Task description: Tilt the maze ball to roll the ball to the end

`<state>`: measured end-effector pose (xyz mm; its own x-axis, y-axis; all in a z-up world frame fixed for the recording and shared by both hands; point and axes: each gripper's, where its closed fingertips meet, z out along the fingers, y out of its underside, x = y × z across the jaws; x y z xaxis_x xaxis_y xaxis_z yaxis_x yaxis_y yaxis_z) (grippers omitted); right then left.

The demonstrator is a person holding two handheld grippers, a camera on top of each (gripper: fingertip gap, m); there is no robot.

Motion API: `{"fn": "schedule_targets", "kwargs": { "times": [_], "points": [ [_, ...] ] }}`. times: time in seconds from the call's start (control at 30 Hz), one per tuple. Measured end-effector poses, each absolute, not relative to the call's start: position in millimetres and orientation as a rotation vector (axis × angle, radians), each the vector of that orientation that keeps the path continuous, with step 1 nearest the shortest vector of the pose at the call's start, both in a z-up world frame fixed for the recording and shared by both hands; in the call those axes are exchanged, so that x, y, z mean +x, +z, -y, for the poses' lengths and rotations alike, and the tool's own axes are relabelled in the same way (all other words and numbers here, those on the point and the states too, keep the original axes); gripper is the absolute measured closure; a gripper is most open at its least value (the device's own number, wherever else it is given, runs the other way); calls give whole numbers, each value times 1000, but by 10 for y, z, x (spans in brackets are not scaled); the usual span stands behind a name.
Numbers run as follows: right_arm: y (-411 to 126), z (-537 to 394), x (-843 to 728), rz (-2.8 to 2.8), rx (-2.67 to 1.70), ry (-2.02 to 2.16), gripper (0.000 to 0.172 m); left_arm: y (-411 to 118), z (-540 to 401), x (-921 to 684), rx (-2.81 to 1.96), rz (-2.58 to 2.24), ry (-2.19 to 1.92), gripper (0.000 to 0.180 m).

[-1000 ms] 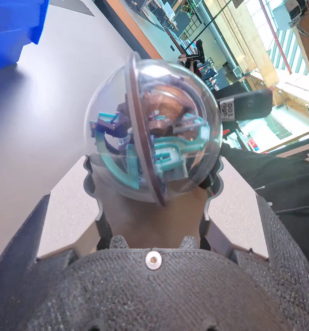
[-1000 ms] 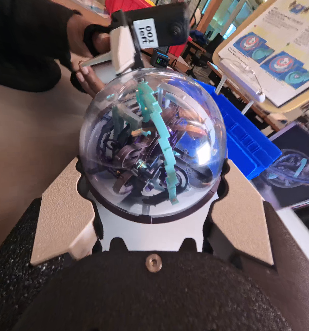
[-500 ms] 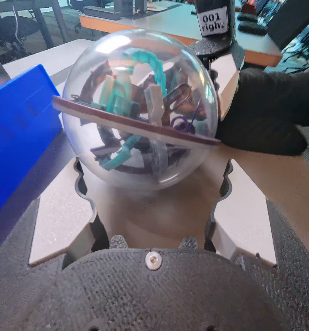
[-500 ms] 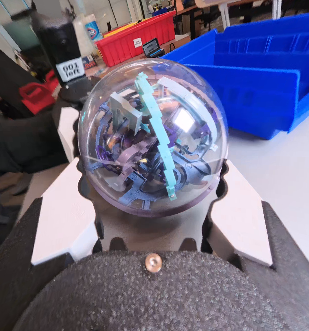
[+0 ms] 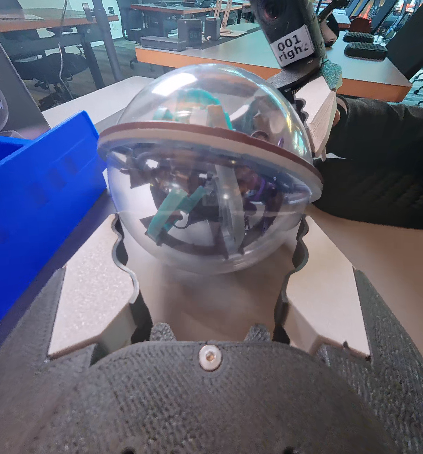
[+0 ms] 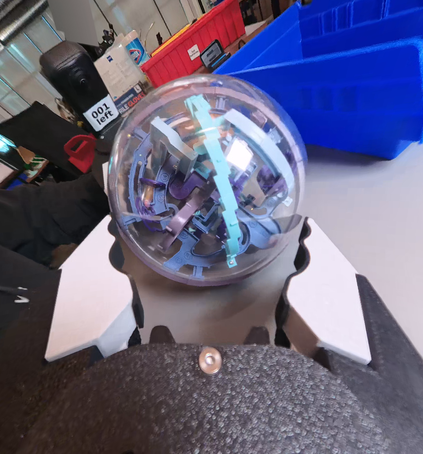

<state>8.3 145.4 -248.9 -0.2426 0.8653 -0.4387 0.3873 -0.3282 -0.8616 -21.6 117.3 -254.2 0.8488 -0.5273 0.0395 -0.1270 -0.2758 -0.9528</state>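
Maze ball (image 5: 210,172) sits between both pairs of fingers, above the tabletop (image 5: 377,258). Left gripper (image 5: 209,235) clasps its lower half, fingers (image 5: 118,235) against the shell on each side. Right gripper (image 6: 208,235) grips it likewise from the opposite side. Clear shell looks rigid, smooth, likely slippery and light. Best hold: the widest girth, near the equatorial rim (image 5: 230,140). Blue bin (image 5: 33,186) lies beyond the left finger.

The maze ball (image 5: 213,172) is clamped between the fingers (image 5: 95,277) of the left gripper (image 5: 209,235). It is flanked by a blue bin (image 5: 33,191), and the right gripper's finger (image 5: 316,110) is pressed on its far side.
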Motion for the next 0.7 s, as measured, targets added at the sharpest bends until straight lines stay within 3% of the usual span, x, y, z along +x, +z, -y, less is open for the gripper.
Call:
{"fn": "schedule_targets", "kwargs": {
  "times": [0.3, 0.53, 0.7],
  "points": [
    [-1921, -1395, 289, 1628, -1028, 1102, 38, -2479, -1210, -160, -1809, -497, -378, 47],
    [-2161, -1336, 211, 1726, -961, 807, 36, -2363, -1221, -92, -1783, -462, -317, 56],
    [-2187, -1442, 282, 1734, -960, 874, 44, -2203, -1164, -120, -1685, -445, -377, 69]
  ]
}}
